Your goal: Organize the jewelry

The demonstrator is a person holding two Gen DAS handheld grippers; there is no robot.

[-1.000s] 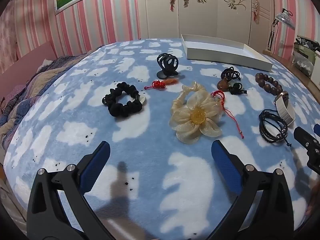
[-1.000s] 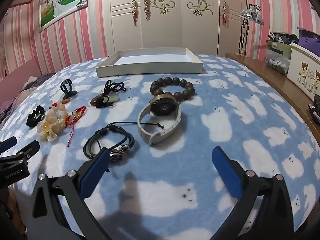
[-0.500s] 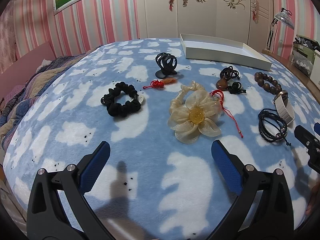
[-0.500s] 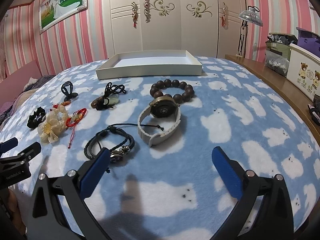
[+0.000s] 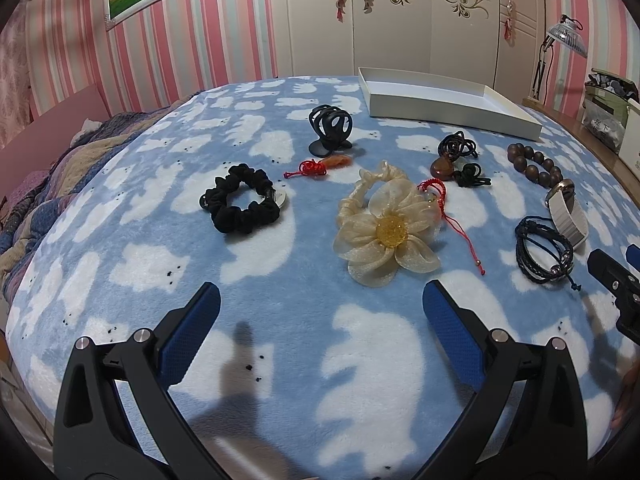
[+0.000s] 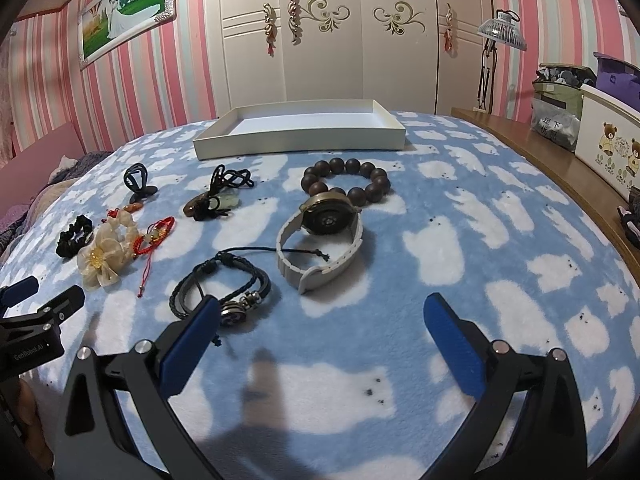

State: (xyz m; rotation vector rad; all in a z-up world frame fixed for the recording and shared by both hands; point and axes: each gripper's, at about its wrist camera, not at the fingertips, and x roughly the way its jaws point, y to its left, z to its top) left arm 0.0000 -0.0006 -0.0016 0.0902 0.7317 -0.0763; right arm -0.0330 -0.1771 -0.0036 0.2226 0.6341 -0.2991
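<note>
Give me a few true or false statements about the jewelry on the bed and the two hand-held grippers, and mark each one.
1. The white tray has nothing in it. True.
2. The left hand-held gripper is shut on the black scrunchie. False: it is open and holds nothing; the scrunchie lies on the blanket.
3. The watch lies just in front of the wooden bead bracelet. True.
4. The cream flower hair tie is in the tray. False: it lies on the blanket, beside the red cord bracelet.
5. The right hand-held gripper is open, with the black braided bracelet by its left finger. True.
</note>
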